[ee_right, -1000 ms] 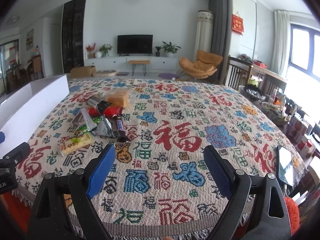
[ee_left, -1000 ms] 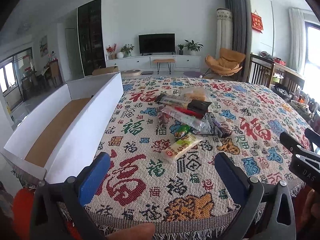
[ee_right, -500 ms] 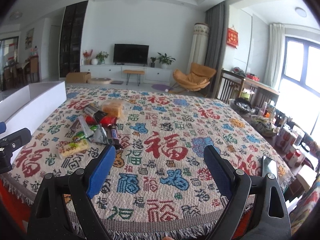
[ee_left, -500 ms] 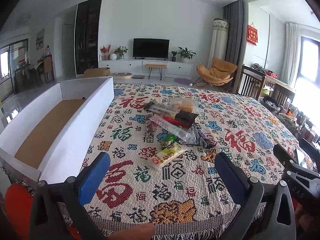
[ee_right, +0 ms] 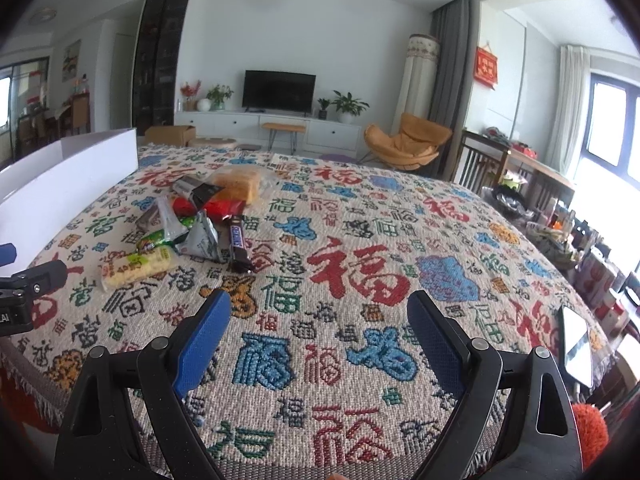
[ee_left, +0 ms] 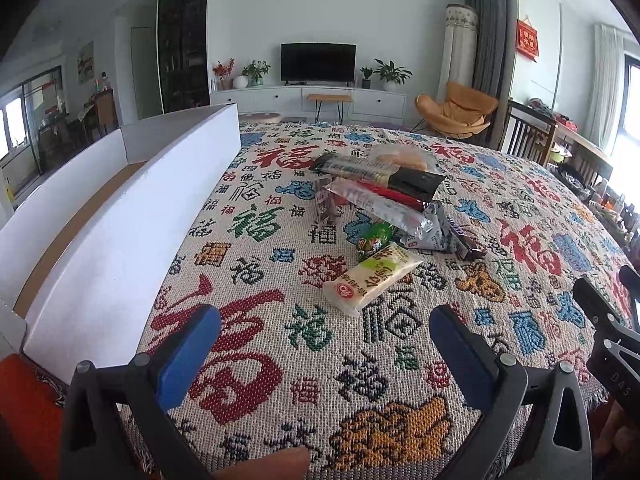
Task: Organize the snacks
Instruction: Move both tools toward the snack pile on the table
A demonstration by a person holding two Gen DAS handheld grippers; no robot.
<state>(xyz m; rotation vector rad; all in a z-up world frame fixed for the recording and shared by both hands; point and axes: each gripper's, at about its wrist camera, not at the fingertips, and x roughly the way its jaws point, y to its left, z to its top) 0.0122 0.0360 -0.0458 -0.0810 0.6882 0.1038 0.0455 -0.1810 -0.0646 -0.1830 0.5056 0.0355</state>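
A pile of snacks lies mid-table on the patterned cloth (ee_left: 280,360). Nearest is a pale yellow-green packet (ee_left: 372,278), also in the right wrist view (ee_right: 138,268). Behind it lie a green candy (ee_left: 374,237), a silver bag (ee_left: 430,228), a dark chocolate bar (ee_right: 238,242), a red-and-clear pack (ee_left: 380,202), a black pack (ee_left: 384,174) and an orange bag (ee_right: 240,182). A long white box (ee_left: 120,236) with a brown floor stands open at the left. My left gripper (ee_left: 326,344) is open and empty, short of the pale packet. My right gripper (ee_right: 318,328) is open and empty over bare cloth.
A phone (ee_right: 576,346) lies at the table's right edge. Clutter of bottles and boxes (ee_right: 580,248) stands past the right edge. The right gripper's body (ee_left: 608,340) shows at the right of the left wrist view. A living room with chair and TV lies beyond.
Both grippers have moved forward over the table toward the snacks, which now look nearer. The jaws stay open; nothing was picked up.
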